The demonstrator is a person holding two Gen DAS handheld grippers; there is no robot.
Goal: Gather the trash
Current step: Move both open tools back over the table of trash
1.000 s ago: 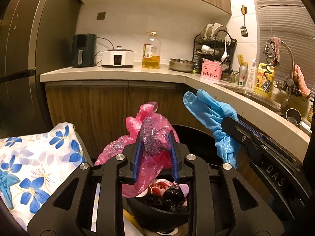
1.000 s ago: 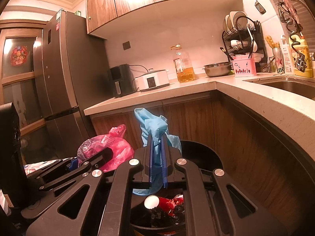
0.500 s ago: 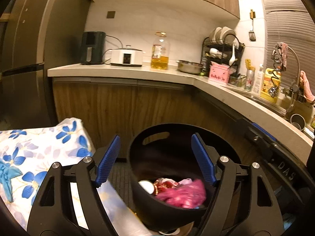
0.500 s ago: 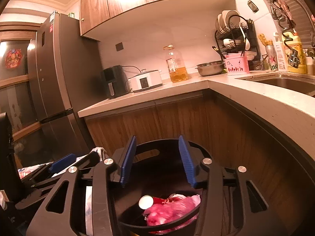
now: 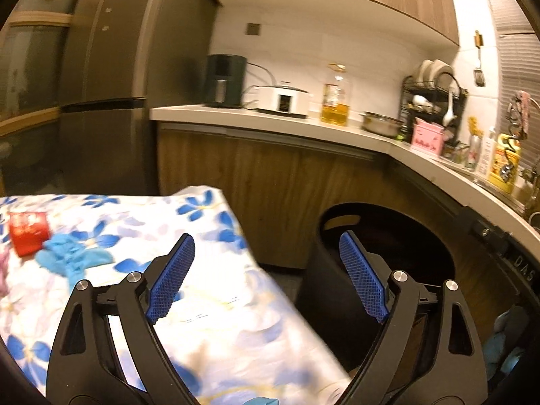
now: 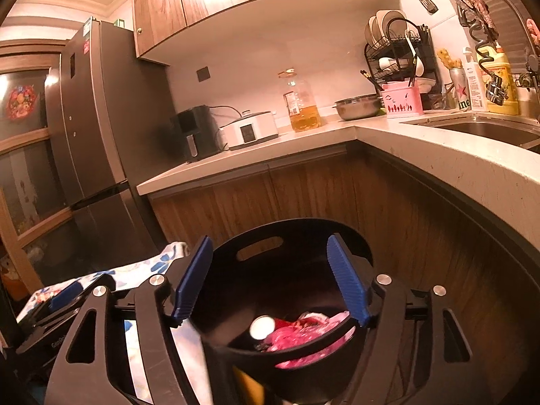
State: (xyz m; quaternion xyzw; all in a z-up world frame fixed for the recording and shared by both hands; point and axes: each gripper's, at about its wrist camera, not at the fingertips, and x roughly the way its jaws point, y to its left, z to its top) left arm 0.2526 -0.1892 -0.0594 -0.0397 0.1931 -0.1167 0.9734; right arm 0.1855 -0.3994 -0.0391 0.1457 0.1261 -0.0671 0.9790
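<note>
Swinging leftward, the left gripper (image 5: 266,280) is now hanging empty over the flowered cloth (image 5: 141,236).
Right gripper (image 6: 270,276) is hovering spread wide above the black bin (image 6: 303,347), pink bag (image 6: 303,334) lying inside; blue glove (image 5: 72,260) and red carton (image 5: 28,233) are resting on the cloth.

black bin (image 6: 303,364) upright by cabinets | pink bag (image 6: 303,334) inside | red carton (image 5: 28,233), possibly blue glove (image 5: 76,260) on tablecloth
</note>
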